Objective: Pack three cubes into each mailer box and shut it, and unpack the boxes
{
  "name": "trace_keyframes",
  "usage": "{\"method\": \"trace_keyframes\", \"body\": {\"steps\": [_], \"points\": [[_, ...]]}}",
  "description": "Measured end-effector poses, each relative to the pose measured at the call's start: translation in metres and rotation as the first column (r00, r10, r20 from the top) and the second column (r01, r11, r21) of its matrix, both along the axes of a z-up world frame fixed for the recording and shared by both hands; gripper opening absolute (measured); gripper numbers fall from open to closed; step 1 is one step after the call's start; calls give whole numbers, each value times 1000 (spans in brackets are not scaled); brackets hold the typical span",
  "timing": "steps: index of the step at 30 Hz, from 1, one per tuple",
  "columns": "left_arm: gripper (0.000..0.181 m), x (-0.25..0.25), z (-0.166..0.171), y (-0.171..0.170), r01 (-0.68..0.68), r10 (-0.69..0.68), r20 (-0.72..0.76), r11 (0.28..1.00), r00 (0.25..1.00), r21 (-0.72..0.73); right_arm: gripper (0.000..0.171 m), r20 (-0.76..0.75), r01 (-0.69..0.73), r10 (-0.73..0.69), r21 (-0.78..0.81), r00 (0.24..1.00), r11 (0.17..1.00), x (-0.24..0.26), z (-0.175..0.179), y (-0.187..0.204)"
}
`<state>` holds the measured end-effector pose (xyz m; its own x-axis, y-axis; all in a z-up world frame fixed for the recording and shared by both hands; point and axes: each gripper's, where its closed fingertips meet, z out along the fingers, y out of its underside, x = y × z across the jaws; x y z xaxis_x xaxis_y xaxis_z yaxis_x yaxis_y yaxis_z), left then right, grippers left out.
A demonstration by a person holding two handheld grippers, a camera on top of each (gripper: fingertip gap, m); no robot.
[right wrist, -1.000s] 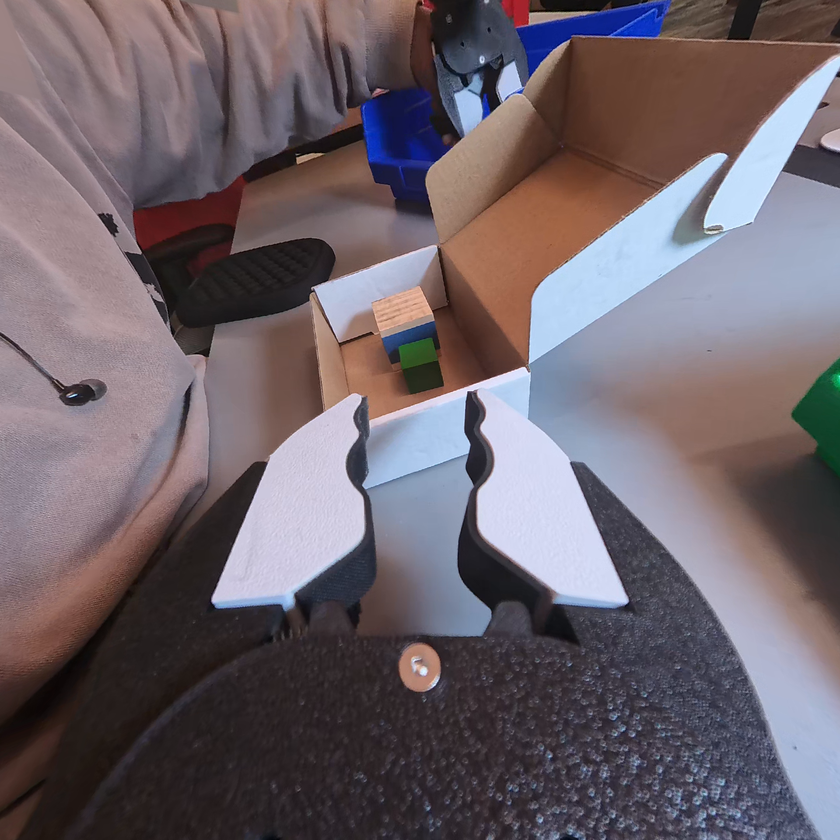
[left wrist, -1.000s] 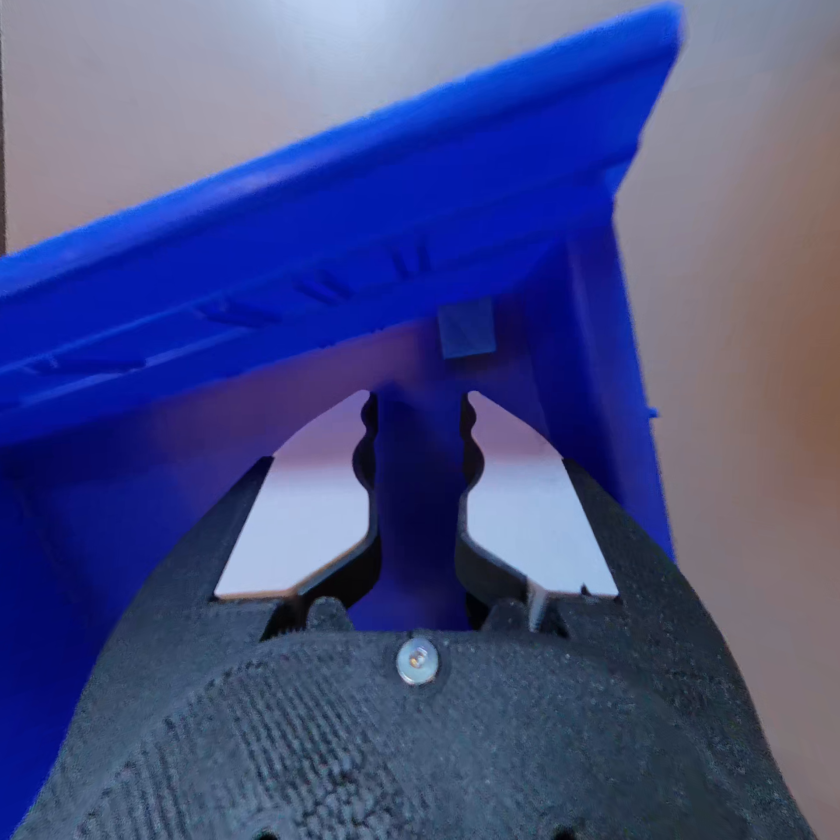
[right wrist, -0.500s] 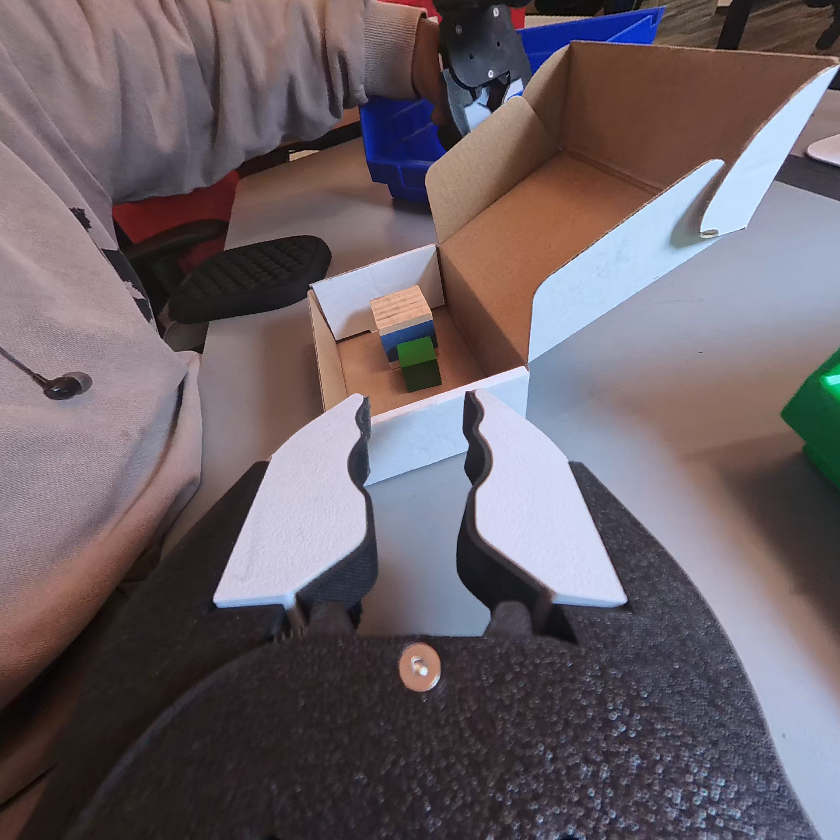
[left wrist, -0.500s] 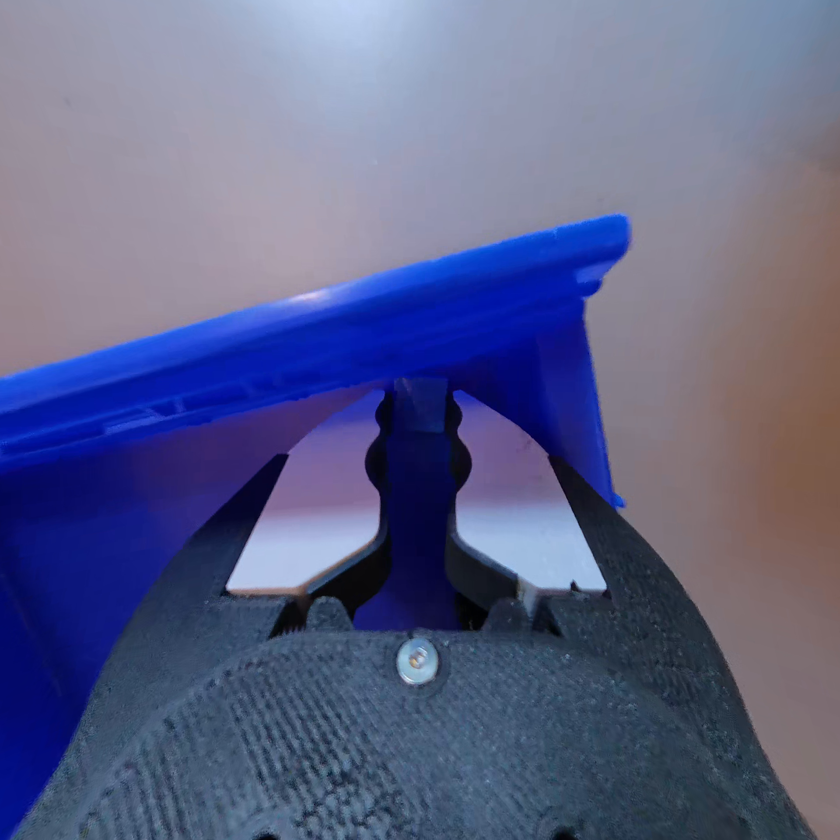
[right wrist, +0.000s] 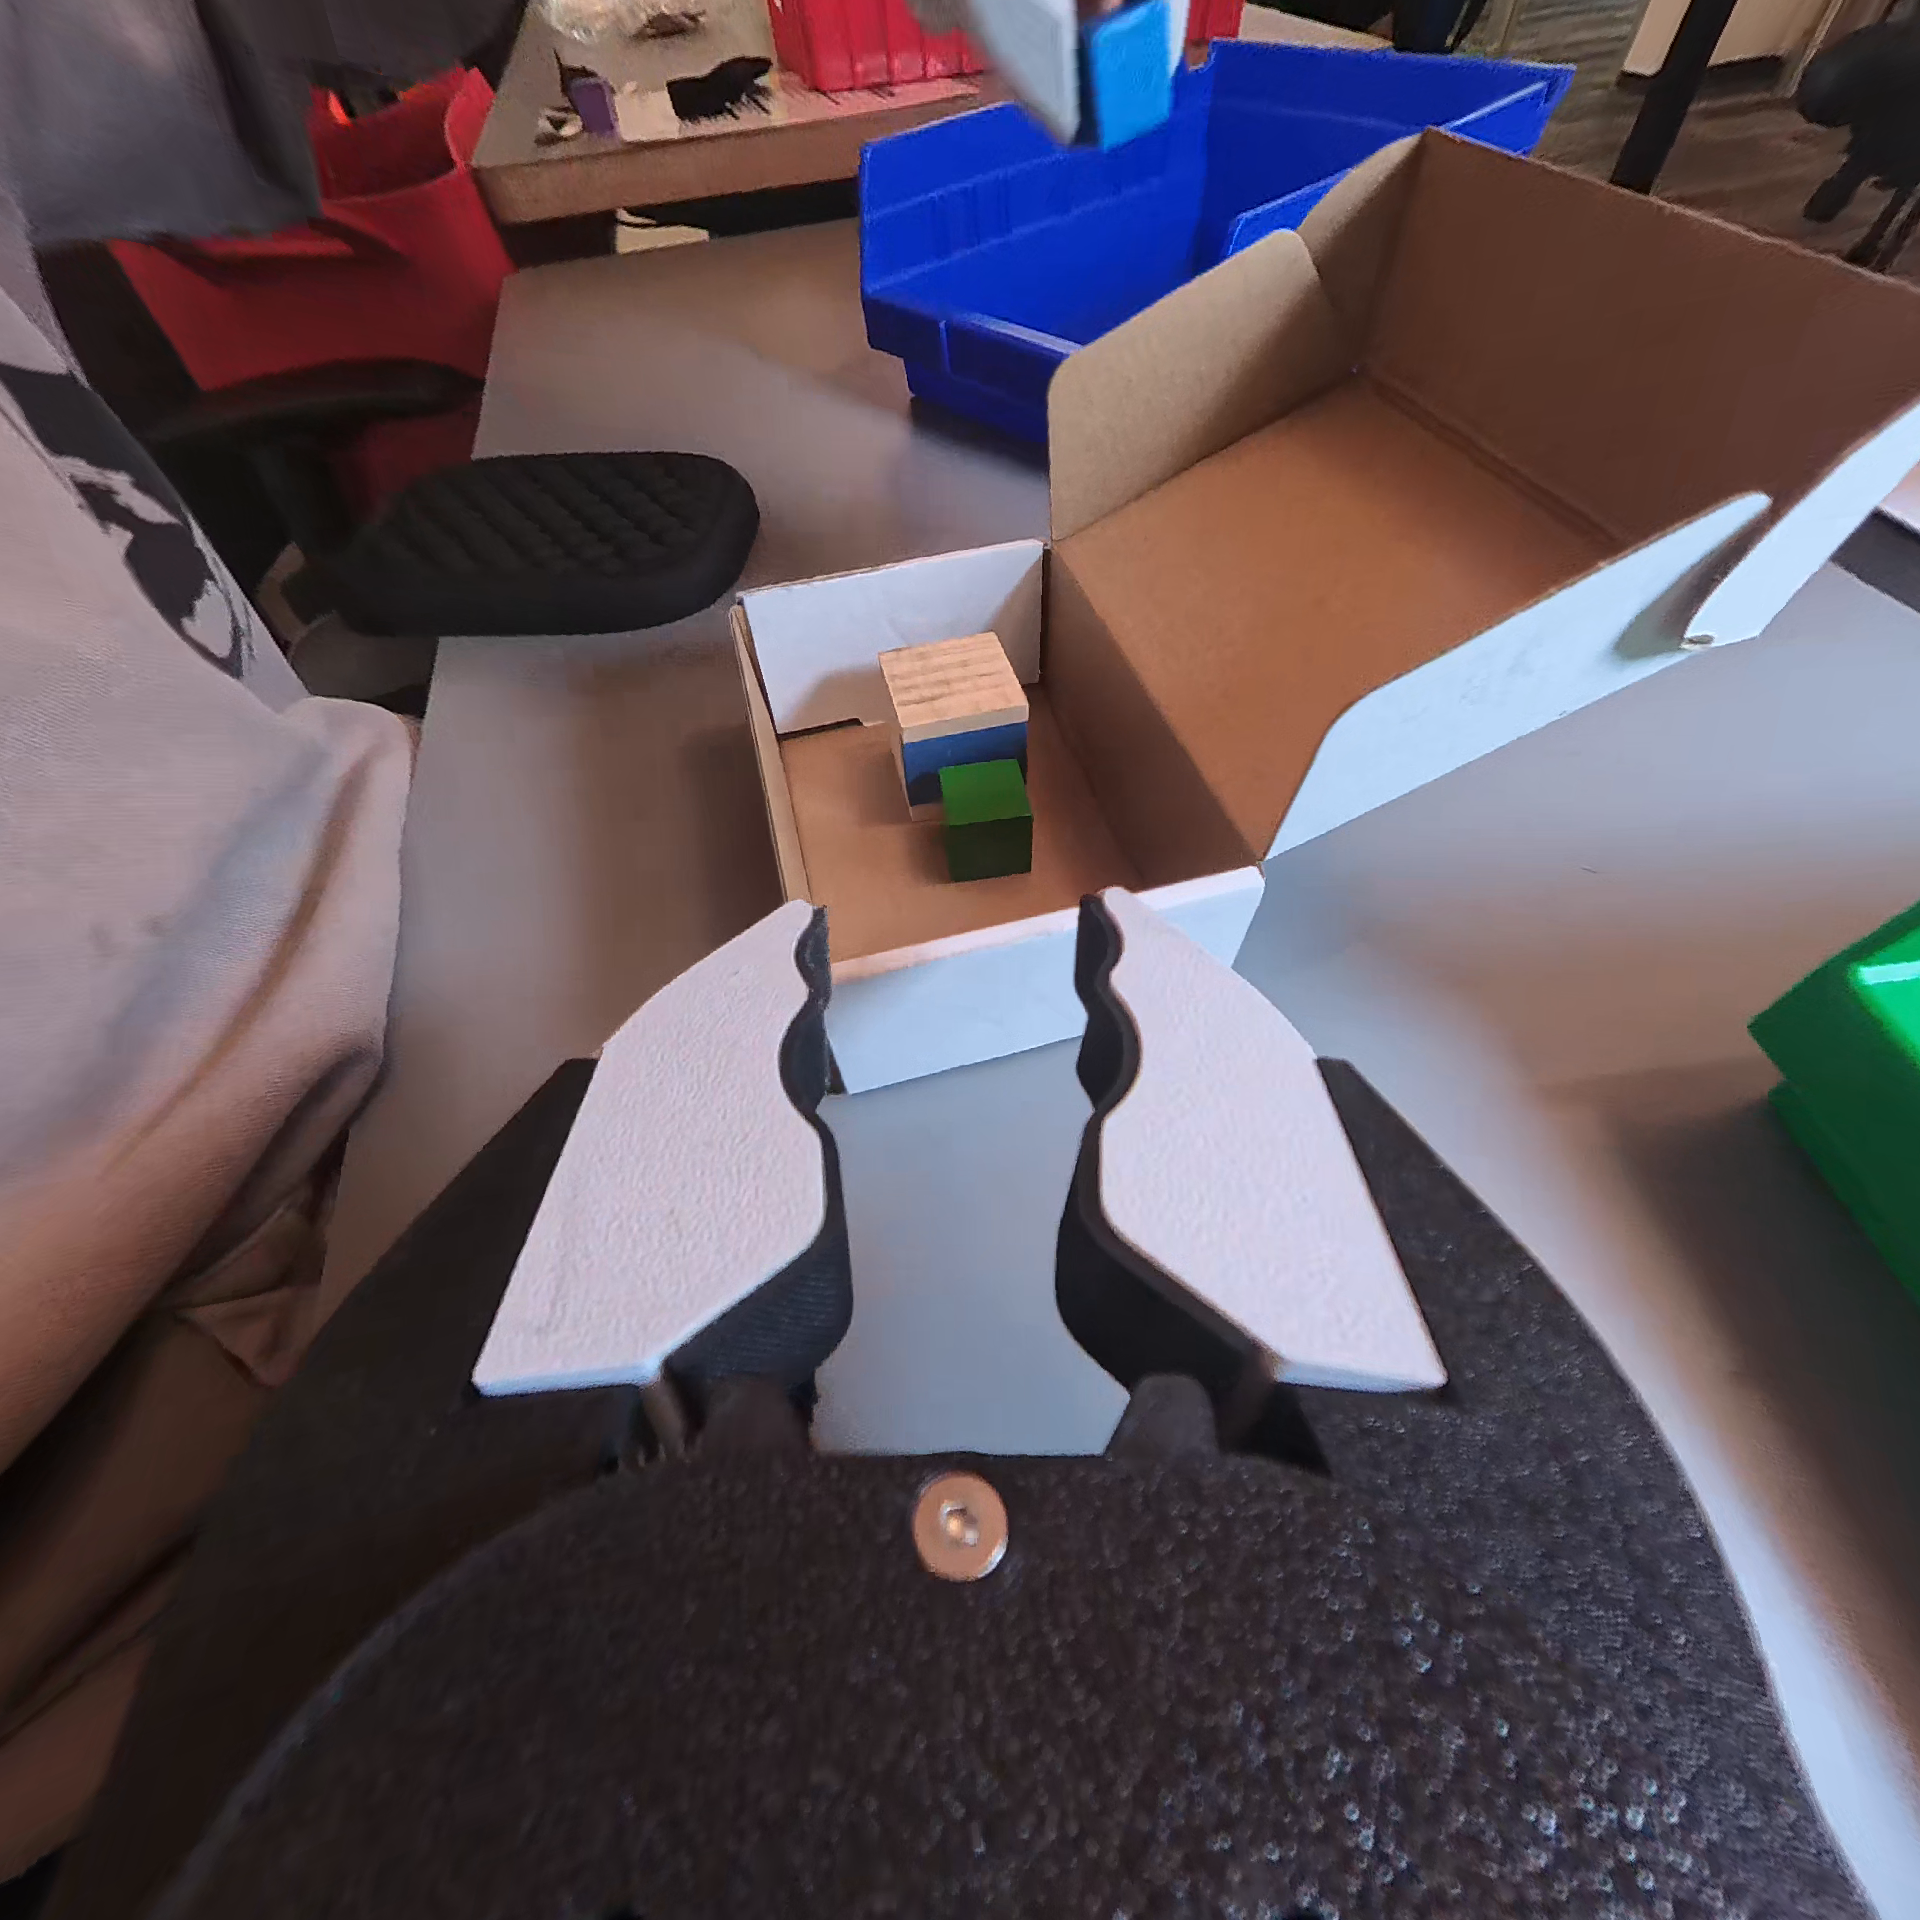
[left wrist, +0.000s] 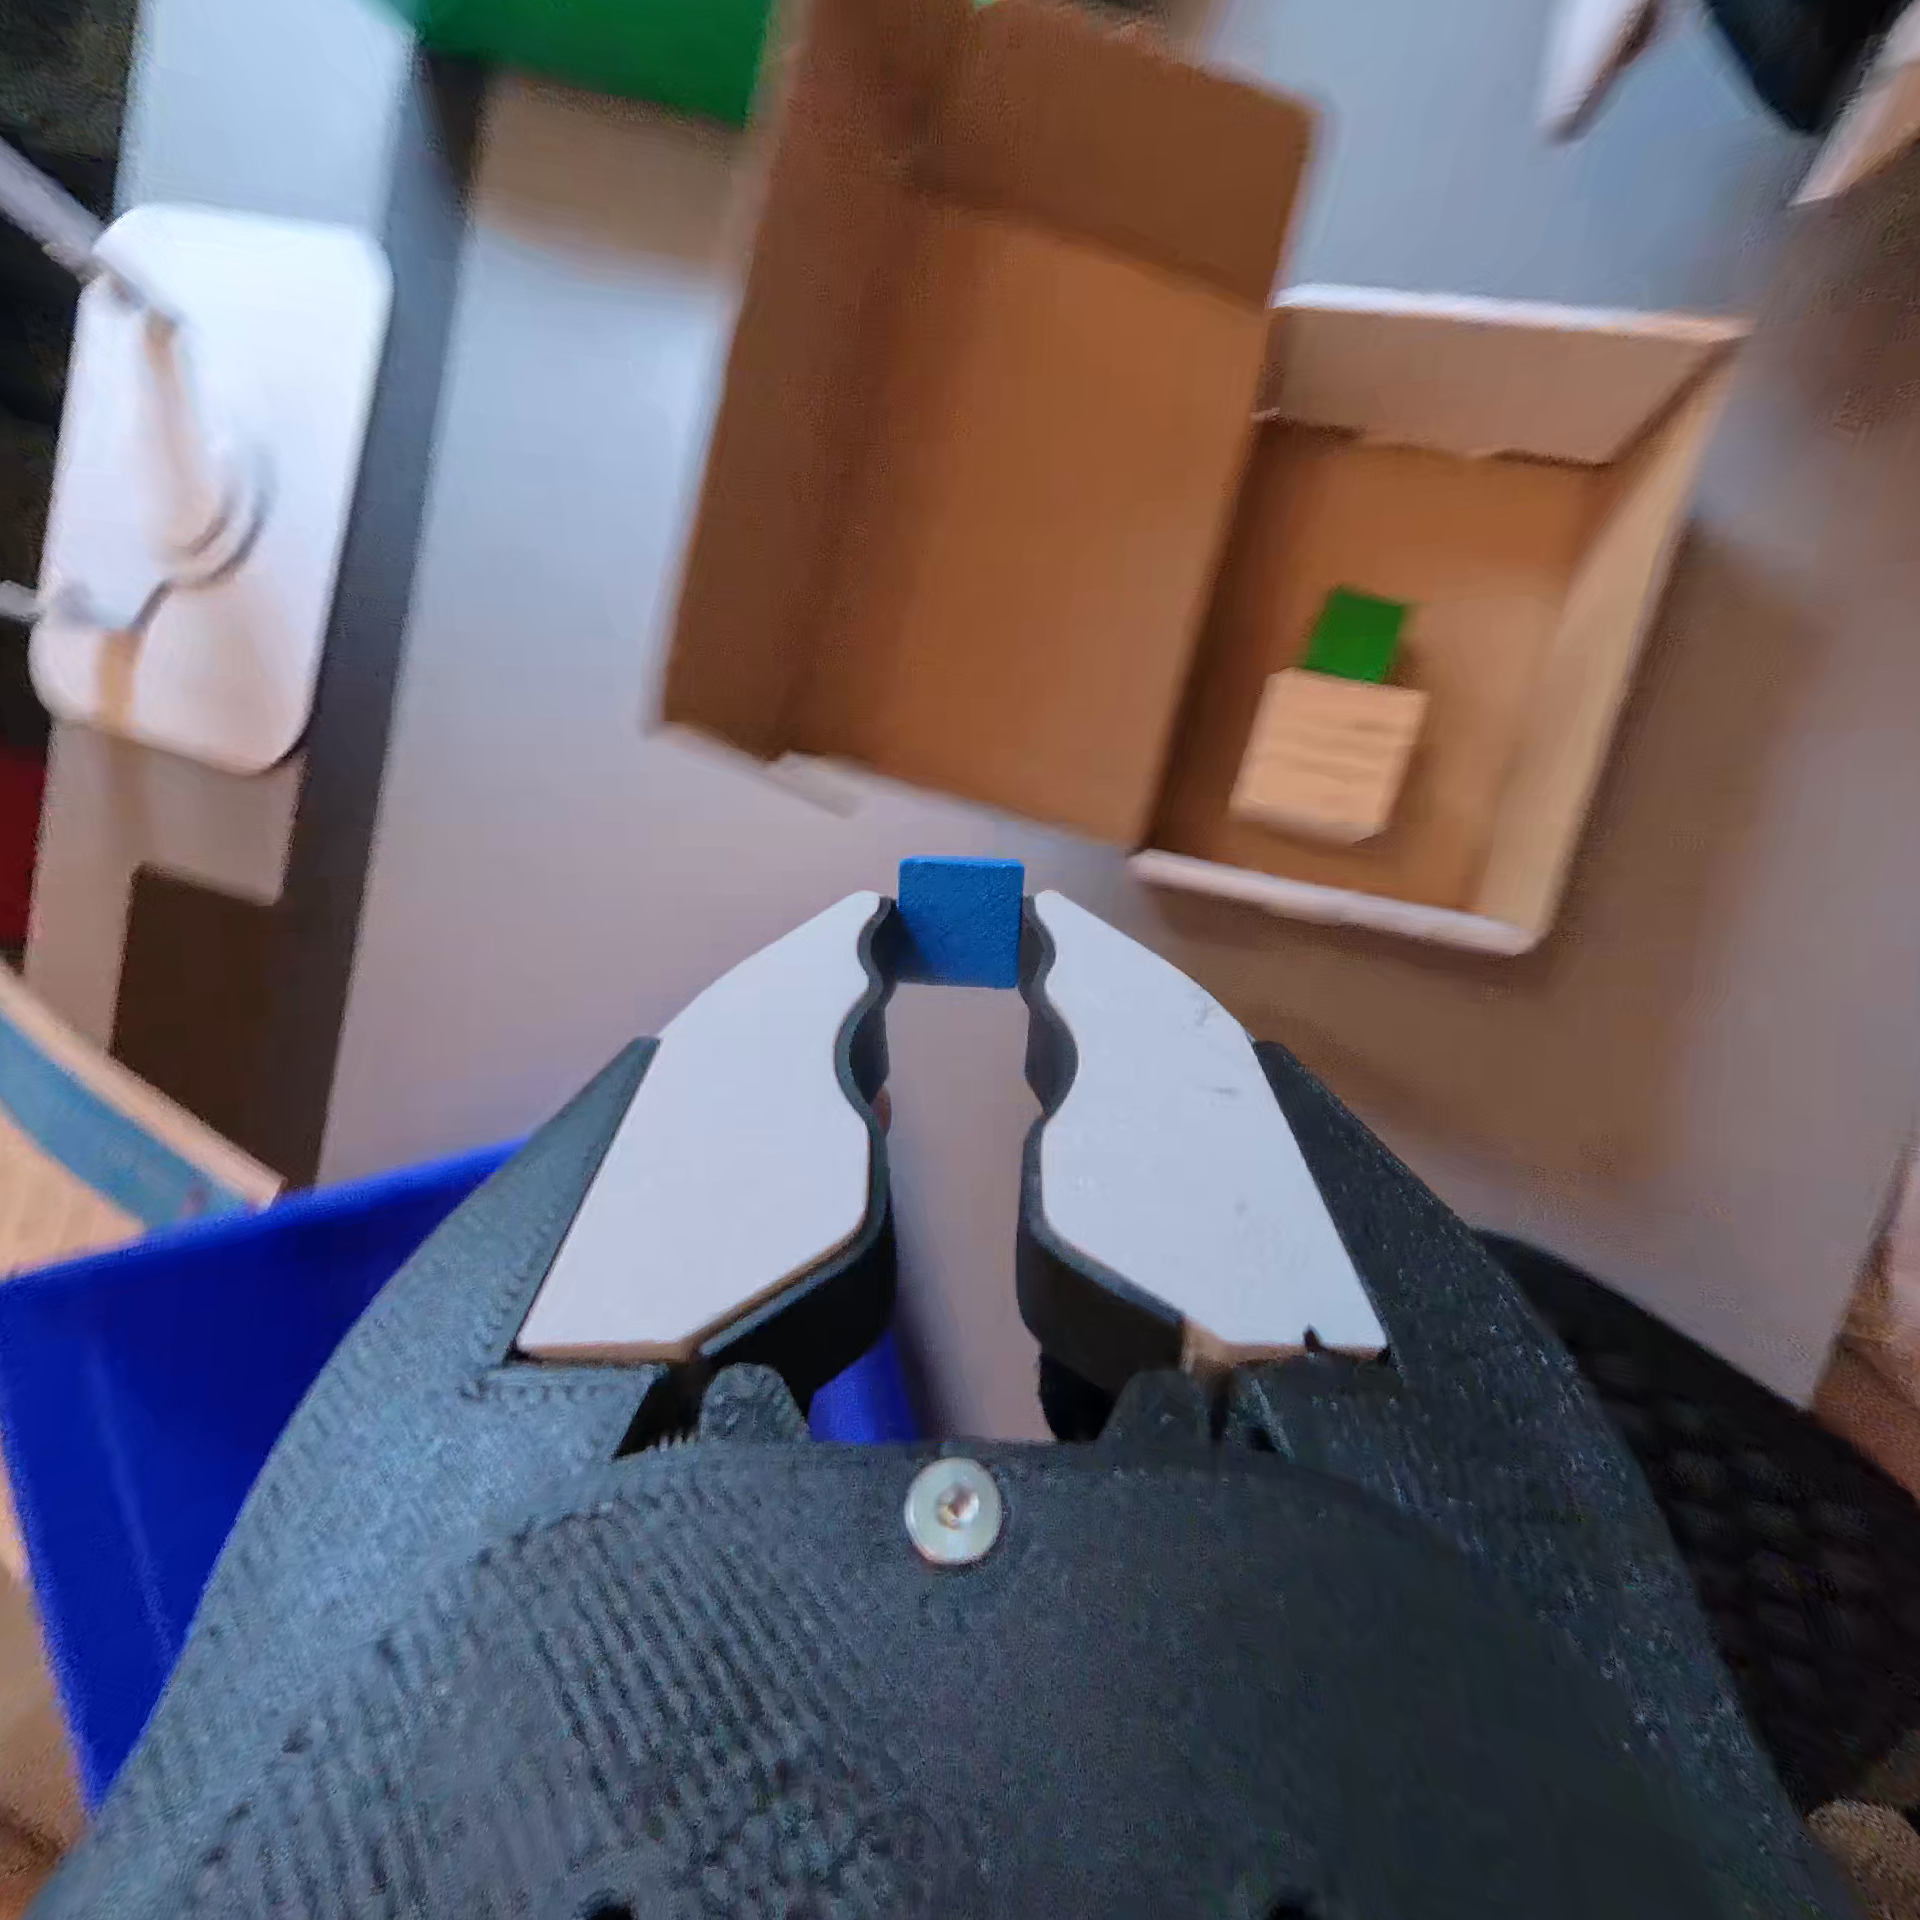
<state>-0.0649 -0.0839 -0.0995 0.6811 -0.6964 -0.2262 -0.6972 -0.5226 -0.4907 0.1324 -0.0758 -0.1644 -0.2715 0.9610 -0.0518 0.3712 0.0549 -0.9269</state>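
Note:
My left gripper (left wrist: 958, 920) is shut on a small blue cube (left wrist: 958, 923), held in the air above the table, left of the open mailer box (left wrist: 1621, 582). In the right wrist view the same cube (right wrist: 1127, 68) shows high above the blue bin (right wrist: 1039, 260). The mailer box (right wrist: 1039, 997) stands open with its lid (right wrist: 1351, 582) tipped back. Inside are a wooden cube (right wrist: 951, 681) and a green cube (right wrist: 985, 816); both also show in the left wrist view, wooden (left wrist: 1330, 753) and green (left wrist: 1356, 634). My right gripper (right wrist: 951, 987) is open and empty just before the box's front wall.
A green bin (right wrist: 1860, 1070) sits at the right edge of the grey table. A black chair armrest (right wrist: 540, 540) lies left of the box. A person's sleeve fills the left side. A white pad (left wrist: 208, 478) lies far left in the left wrist view. Some 20 cm of space lies between my two pairs of fingers.
My left gripper closed on the blue cube inside the blue bin, lifted it out and swung toward the mailer box. My right gripper stayed open in place.

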Motion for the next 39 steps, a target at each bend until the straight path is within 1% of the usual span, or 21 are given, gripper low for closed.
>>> {"method": "trace_keyframes", "body": {"steps": [4,7,9,10,14,17,18,21,23,25,27,29,31,32,33,34,37,39], "points": [[22,92,-37,-14,158,-156,21,984,987,-84,47,8,14,-14,60,1000,998,1,2,-4],[22,130,-69,-15,215,-214,26,962,976,-168,47,4,10,-11,88,1000,996,2,3,-8],[22,146,-86,-7,233,-230,39,955,972,-185,47,2,9,-10,92,1000,996,3,3,-8],[22,152,-94,-7,249,-245,46,946,969,-209,47,0,10,-10,90,1000,996,4,4,-7],[22,154,-122,4,250,-262,-22,938,965,-240,47,-8,18,-17,85,1000,996,6,5,-4],[23,150,-135,5,255,-280,-65,932,958,-256,47,-14,23,-21,89,1000,996,8,6,-3],[22,151,-135,5,256,-280,-63,932,958,-256,47,-15,24,-22,88,1000,996,8,7,-3],[33,147,-129,6,268,-293,-88,937,952,-223,47,-11,31,-30,84,999,996,8,6,-1],[34,147,-108,8,262,-271,-42,954,962,-146,47,-2,48,-48,79,999,996,8,4,2],[36,141,-72,13,206,-205,44,979,978,-13,47,-2,84,-84,60,996,995,7,4,8],[34,120,-29,19,77,-104,171,985,980,154,45,-6,139,-138,22,990,990,5,5,18],[33,88,10,18,-98,-10,350,952,937,290,42,-8,208,-208,-32,978,978,-1,8,32],[34,46,31,14,-304,84,500,875,862,377,39,-5,262,-263,-73,965,962,-8,12,44],[34,22,32,12,-399,137,549,828,825,393,37,2,293,-294,-84,956,952,-12,15,50],[33,3,27,9,-479,193,591,794,783,375,37,6,314,-315,-96,949,945,-17,18,56],[33,-8,17,6,-528,235,630,783,740,329,35,11,332,-333,-113,943,937,-22,22,60],[35,-8,-9,6,-563,263,734,804,626,192,36,31,367,-368,-177,929,913,-41,34,68],[40,4,-22,11,-541,265,765,831,587,127,36,77,409,-402,-181,913,894,-52,32,74]]}}
